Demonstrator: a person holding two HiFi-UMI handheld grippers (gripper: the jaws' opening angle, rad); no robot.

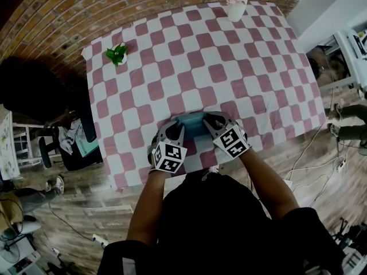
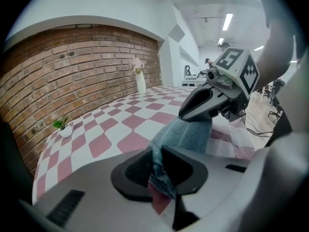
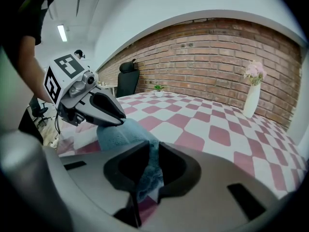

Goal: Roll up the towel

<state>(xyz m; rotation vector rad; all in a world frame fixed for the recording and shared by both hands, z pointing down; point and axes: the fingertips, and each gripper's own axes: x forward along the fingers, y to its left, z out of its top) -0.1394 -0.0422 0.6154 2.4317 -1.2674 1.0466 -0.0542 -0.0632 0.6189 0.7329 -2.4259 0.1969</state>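
A grey-blue towel [image 1: 194, 124] lies bunched near the front edge of the checked table [image 1: 189, 62]. My left gripper [image 1: 175, 132] holds its left end, and its jaws pinch a fold of the towel [image 2: 186, 135] between them. My right gripper [image 1: 213, 123] grips the right end, with towel cloth [image 3: 126, 132] squeezed between its pads. In each gripper view the other gripper shows at the far end of the towel. The towel's middle bulges up between the two grippers.
A small green plant in a white pot [image 1: 117, 54] stands at the table's far left. A white vase with pink flowers [image 1: 238, 2] stands at the far edge by the brick wall. A black chair [image 1: 86, 125] is left of the table.
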